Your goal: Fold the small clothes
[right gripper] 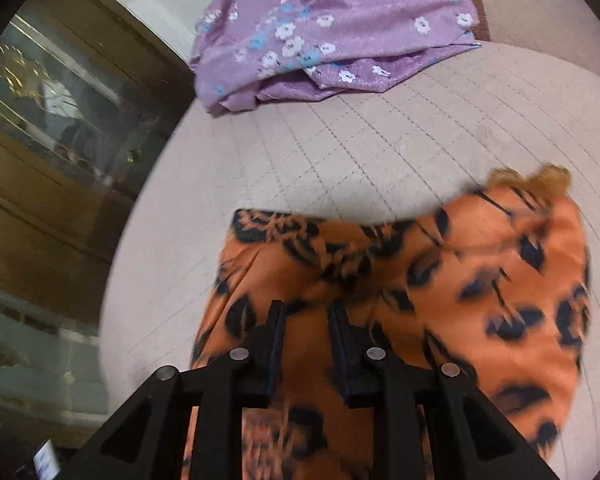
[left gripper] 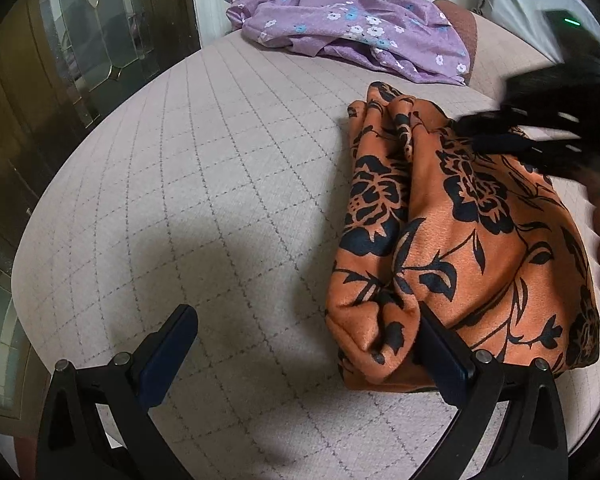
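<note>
On my left wrist view the left gripper (left gripper: 304, 348) has its jaws spread wide and released, holding nothing. Its right finger touches the near corner of the orange cloth (left gripper: 460, 240), which lies bunched on the table (left gripper: 204, 184) at about 3 o'clock. The left finger hangs over bare table at 7 o'clock. The right gripper (left gripper: 540, 136) shows at 2 o'clock as a dark blur over the far end of the same cloth.

On my right wrist view the right gripper (right gripper: 304, 328) sits low over the orange cloth (right gripper: 440, 280), jaws narrowed with a small gap between them. Orange fabric fills that gap, but I cannot tell whether they are pinching it or only hanging above it. The cloth runs from 6 o'clock out to 3 o'clock and is smeared with blur.

The purple cloth (left gripper: 340, 24) lies crumpled at 12 o'clock at the far edge of the table, well apart from the orange one; in the right view the purple cloth (right gripper: 328, 28) is also at 12 o'clock. A glass-fronted cabinet (left gripper: 80, 40) stands at 10 o'clock.
</note>
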### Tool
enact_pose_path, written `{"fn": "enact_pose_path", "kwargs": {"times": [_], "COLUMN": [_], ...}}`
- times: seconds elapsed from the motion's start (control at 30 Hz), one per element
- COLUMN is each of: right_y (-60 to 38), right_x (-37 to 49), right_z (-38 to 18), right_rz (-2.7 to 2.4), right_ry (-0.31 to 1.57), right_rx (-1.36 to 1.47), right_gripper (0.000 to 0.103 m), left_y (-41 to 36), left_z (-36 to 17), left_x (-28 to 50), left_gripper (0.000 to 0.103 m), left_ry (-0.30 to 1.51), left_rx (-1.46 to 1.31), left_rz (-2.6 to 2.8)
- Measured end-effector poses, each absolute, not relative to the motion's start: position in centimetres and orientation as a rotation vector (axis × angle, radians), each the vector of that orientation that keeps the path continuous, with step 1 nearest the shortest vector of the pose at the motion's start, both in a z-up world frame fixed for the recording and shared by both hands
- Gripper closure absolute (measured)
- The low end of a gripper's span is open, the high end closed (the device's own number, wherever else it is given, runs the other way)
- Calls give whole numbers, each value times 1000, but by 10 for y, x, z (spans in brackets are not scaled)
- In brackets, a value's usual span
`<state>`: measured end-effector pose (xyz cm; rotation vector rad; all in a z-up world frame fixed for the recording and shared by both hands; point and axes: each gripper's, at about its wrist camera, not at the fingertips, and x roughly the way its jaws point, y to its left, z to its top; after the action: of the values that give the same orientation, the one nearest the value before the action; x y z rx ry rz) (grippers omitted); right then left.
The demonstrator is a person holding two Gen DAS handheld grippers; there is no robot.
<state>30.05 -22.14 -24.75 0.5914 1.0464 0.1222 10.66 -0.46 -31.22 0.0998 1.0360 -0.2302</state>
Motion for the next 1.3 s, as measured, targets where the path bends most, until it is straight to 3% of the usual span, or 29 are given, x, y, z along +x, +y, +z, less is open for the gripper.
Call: {"fn": "enact_pose_path", "kwargs": {"times": [0.2, 0.37, 0.53, 1.3], "right_y": [-223, -228, -217, -232], "right_x": [216, 165, 159, 161], "right_z": [-220, -229, -257, -265], "right_rz": [118, 76, 73, 67], "right_ry": [1003, 1020, 1016, 1005], "right_rx": [471, 413, 322, 479], "right_gripper": [78, 77, 78, 79], "left_y": [-7, -11, -15, -29], "left_z": [-310, -309, -309, -307], "left_x": [105, 102, 100, 100], "left_gripper": [0, 0, 0, 0], "left_ry": [1029, 1018, 1011, 1008], "left_rx": [120, 135, 155, 241], "left_rz": [-214, -199, -183, -143]}}
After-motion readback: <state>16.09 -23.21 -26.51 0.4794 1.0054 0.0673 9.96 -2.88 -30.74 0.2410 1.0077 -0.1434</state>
